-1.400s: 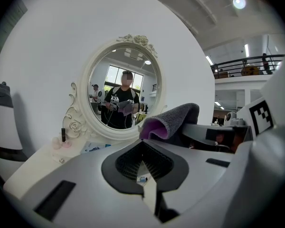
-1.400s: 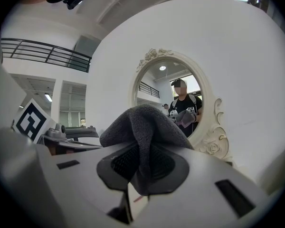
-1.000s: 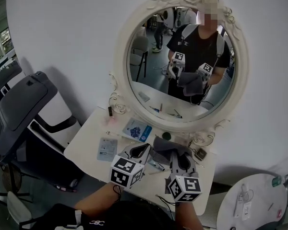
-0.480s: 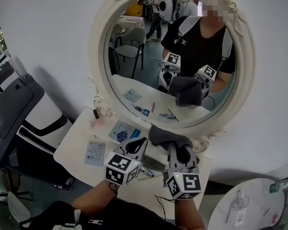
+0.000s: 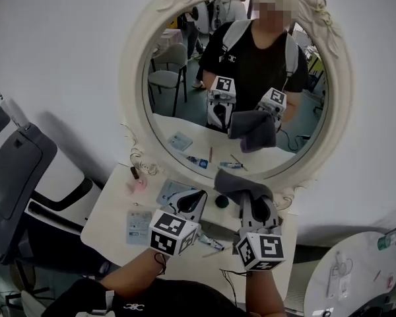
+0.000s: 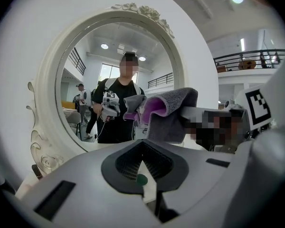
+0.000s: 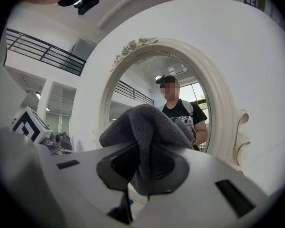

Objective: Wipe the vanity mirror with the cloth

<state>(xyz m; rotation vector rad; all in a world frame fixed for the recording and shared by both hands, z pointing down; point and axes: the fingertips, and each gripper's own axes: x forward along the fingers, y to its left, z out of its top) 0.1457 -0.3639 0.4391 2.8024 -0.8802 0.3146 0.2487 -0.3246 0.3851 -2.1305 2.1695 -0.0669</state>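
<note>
Right gripper view: my right tongs are clamped on the grey cloth, held up near the vanity mirror's lower rim, above the table. Left tongs look closed and empty, just beside the cloth.

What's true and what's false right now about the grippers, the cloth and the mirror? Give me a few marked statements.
1. The right gripper has the grey cloth clamped in its jaws. True.
2. The left gripper grips the cloth too. False: its jaws are together on nothing, and the cloth is beside it.
3. The mirror is square with a black frame. False: it is rounded, with an ornate white frame.
4. The cloth is pressed to the top of the glass. False: it sits low, by the lower frame.
5. A blue packet lies on the white table. True.
</note>
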